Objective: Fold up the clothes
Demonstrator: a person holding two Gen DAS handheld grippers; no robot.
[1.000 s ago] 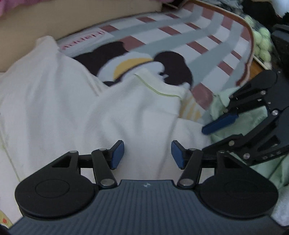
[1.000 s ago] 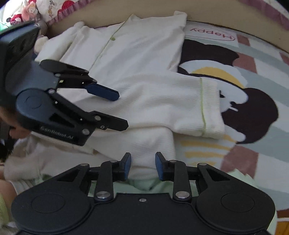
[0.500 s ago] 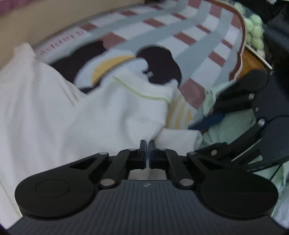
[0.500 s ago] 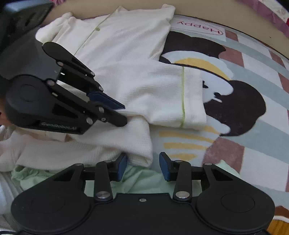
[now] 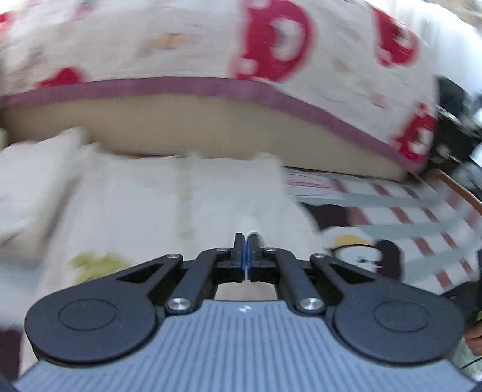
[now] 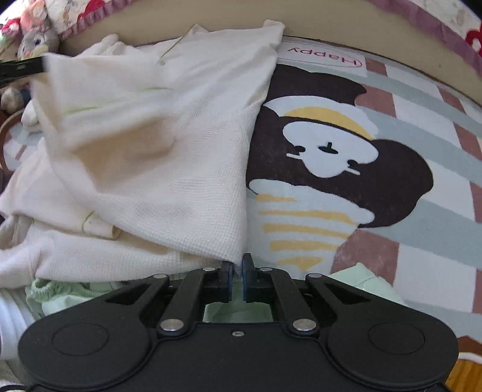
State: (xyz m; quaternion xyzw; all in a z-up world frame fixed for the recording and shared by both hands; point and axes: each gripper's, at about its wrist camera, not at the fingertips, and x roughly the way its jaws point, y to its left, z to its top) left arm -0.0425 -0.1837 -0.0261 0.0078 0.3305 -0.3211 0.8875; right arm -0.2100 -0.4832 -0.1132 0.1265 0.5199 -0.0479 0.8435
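A: Where's the garment?

B: The cream top (image 6: 168,144) lies spread on the cartoon mat (image 6: 346,156), its right edge running down beside the dark bear print. One part of it is lifted and blurred at upper left, doubling back over the body of the garment.

A: And the right gripper (image 6: 237,271)?

B: At the bottom corner of the cream top. Its fingers are drawn together with that corner pinched between the blue pads. Pale green clothing (image 6: 367,280) lies under and beside it.

A: The left gripper (image 5: 247,253)?

B: Its fingers are pressed together too, with a thin white edge of fabric showing between the pads, so it is clamped on the cream top (image 5: 186,205). That view is badly blurred, and the cloth spreads out ahead of it.

A: What's around all this?

B: Behind the mat runs a beige cushion edge (image 6: 331,27), topped by a quilt (image 5: 211,39) with red shapes and a purple border. A soft toy (image 6: 36,39) sits at the upper left corner of the right wrist view.
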